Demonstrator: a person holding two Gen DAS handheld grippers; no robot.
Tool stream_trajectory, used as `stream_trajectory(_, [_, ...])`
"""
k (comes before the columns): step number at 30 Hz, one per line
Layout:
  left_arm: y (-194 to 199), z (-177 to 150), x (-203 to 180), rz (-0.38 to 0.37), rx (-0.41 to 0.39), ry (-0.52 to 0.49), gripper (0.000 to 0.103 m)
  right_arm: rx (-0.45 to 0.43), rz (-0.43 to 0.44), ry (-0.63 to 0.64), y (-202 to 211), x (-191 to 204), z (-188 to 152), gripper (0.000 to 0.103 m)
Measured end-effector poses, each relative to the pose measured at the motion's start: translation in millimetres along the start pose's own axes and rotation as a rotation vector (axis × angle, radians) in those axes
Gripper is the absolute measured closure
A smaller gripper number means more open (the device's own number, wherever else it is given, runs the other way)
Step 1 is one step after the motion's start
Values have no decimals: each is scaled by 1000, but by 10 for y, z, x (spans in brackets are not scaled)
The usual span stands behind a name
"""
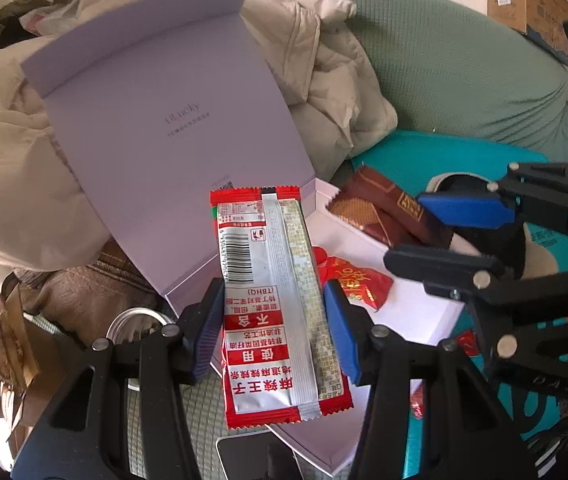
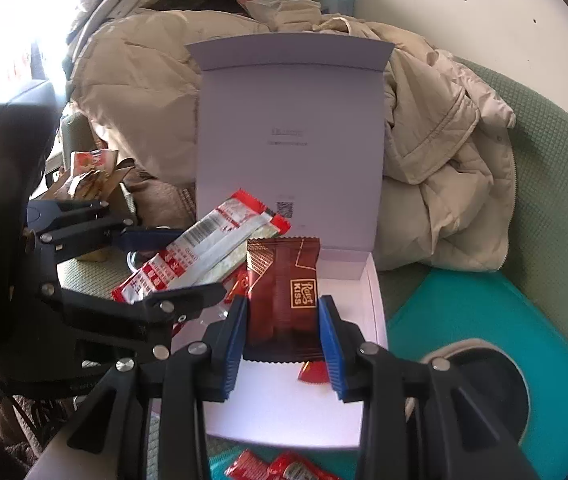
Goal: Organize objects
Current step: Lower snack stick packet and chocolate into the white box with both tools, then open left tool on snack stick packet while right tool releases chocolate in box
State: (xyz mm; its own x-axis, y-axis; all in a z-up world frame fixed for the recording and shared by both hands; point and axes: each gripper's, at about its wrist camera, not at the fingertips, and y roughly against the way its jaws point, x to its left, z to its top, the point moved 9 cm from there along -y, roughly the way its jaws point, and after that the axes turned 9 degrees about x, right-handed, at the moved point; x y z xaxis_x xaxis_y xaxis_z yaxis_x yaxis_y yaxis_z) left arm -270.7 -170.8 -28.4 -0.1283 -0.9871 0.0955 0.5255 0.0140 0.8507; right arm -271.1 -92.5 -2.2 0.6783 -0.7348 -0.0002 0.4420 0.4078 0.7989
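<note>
Beige coats back the open box; left gripper clamps the red packet, right gripper the brown packet (both held above the box). Delivery step, likely; next, lower and release inside.

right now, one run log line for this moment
left gripper: shut on red snack packet | right gripper: shut on brown wrapper | both over open box

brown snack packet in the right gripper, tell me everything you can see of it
The brown snack packet is a glossy foil-like pouch, dark red-brown with gold line patterns, crimped serrated ends and a gold label reading "kiss". It is sealed and held flat between the blue pads of the right gripper, over the open pale box, beside the red and silver sachet.
</note>
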Motion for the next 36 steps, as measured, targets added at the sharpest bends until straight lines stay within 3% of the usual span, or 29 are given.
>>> stream_trajectory(15, [-549, 16, 37, -30, 71, 9, 55, 71, -23, -52, -539, -226, 96, 67])
stream_trajectory(36, [-885, -324, -237, -75, 196, -7, 55, 210, -16, -107, -901, -293, -518, 67])
